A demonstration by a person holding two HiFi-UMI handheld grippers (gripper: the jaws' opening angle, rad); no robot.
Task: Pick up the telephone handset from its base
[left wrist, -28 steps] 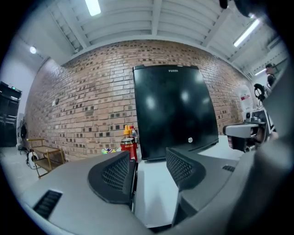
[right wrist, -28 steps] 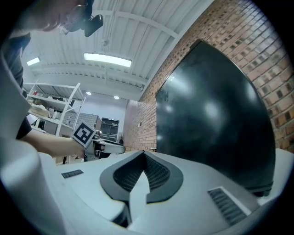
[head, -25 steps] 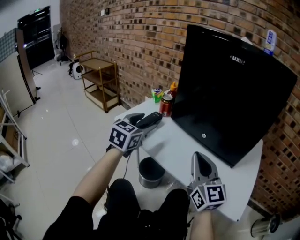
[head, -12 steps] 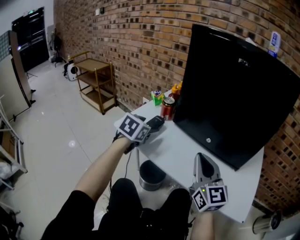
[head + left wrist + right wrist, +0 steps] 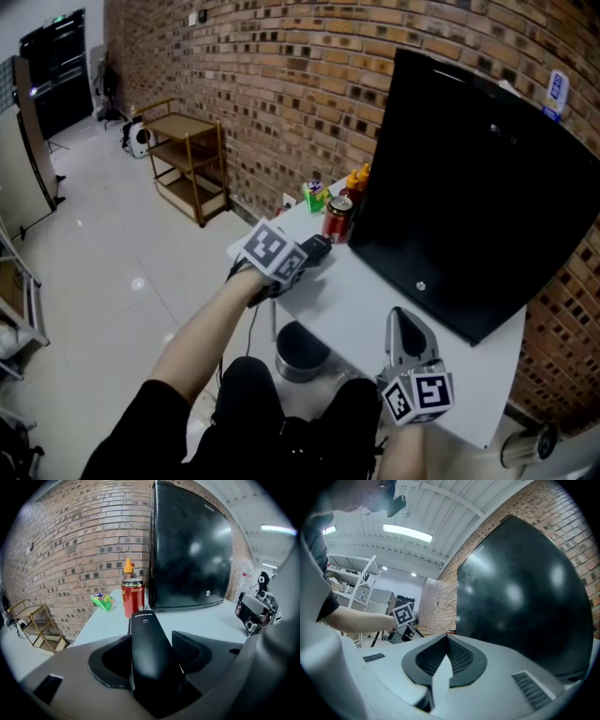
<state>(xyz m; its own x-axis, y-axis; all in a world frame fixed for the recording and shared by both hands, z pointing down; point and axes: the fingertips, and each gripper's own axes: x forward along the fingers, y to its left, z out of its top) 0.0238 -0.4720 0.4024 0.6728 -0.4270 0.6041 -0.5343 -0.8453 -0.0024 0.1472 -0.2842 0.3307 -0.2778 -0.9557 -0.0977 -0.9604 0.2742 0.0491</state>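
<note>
Closing round the black handset (image 5: pixel 146 632), the left claw (image 5: pixel 304 255) has a pad against each long side of it, at the far left corner of the white surface (image 5: pixel 361 305). The handset lies lengthwise between the jaws, its far end aimed at a red can (image 5: pixel 132 598). An orange-capped bottle (image 5: pixel 128 567) stands just behind the can and a green packet (image 5: pixel 103 601) lies to its left. Whether the handset sits on its base cannot be told. The right claw (image 5: pixel 447 641) is empty, its jaws brought together at the tips, over the near edge of the surface. A large black screen (image 5: pixel 469 187) leans against the brick wall (image 5: pixel 272 84). A dark bin (image 5: pixel 300 349) stands on the floor below.
</note>
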